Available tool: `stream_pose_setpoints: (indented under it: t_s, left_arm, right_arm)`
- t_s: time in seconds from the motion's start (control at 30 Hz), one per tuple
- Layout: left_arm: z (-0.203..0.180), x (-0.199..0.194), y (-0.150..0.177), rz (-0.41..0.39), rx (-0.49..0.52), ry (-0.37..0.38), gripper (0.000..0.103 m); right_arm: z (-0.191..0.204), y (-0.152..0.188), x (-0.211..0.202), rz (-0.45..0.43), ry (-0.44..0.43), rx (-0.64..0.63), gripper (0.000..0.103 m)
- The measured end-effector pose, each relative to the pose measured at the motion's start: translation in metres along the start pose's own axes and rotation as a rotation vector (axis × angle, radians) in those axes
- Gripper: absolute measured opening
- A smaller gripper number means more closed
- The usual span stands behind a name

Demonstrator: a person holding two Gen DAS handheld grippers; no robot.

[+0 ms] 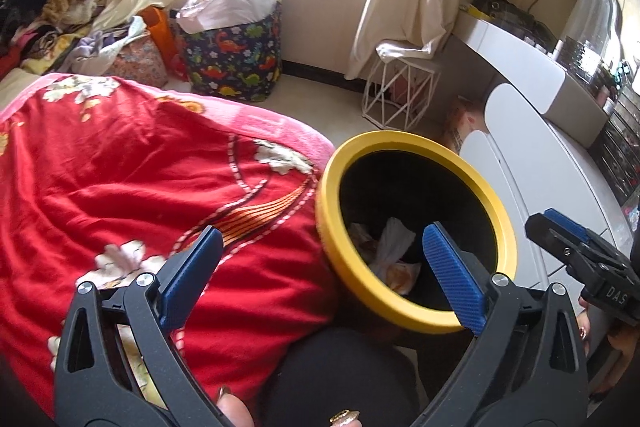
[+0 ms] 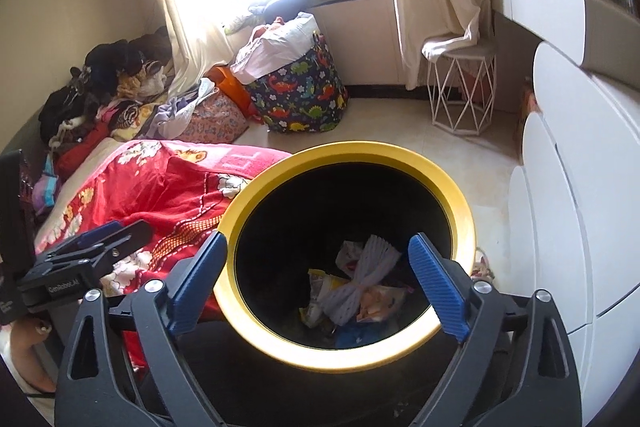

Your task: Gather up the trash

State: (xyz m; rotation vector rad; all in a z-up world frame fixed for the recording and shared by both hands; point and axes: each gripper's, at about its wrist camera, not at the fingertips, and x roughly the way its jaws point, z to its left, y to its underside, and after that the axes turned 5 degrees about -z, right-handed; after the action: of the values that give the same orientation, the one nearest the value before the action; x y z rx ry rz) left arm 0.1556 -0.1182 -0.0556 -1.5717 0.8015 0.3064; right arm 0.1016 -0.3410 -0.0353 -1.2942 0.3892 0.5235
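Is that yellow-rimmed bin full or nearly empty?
Nearly empty. The yellow-rimmed bin holds only a few pieces at the bottom: a white foam net and some wrappers, with bare black wall above.

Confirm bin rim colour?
Yellow rim on a bin with a black interior. Clearest in the right wrist view.

The trash bin [image 2: 460,215] is black with a yellow rim, and the foam fruit net [image 2: 360,283] inside is white. The blanket [image 1: 120,167] is red with white flowers and a pink border. The fabric basket [image 2: 304,95] is navy with multicoloured dinosaurs; both grippers' pads [image 2: 438,287] are blue on black frames.
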Motion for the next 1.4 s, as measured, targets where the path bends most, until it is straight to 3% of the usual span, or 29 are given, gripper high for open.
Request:
stream_pose_setpoints:
  t_s: [0.47,0.8,1.03,1.2,1.4]
  left_arm:
    - [0.036,-0.05,0.019,-0.083,-0.053,-0.109,0.092]
    - [0.052,-0.089,0.029,-0.197,-0.047,-0.194,0.092]
    - [0.05,-0.113,0.04,-0.299,-0.031,-0.239,0.092]
    - [0.046,-0.125,0.047,-0.356,-0.023,-0.249,0.092]
    - [0.042,-0.134,0.054,-0.391,0.005,-0.253,0.092]
  right_arm:
    - [0.034,0.019,-0.022,-0.091,-0.001,-0.085,0.097]
    - [0.069,0.033,-0.05,-0.25,0.001,-0.183,0.097]
    - [0.078,0.045,-0.071,-0.371,0.045,-0.173,0.097]
    - [0.085,0.06,-0.088,-0.474,0.061,-0.171,0.097]
    - [0.093,0.071,-0.095,-0.537,0.081,-0.209,0.097]
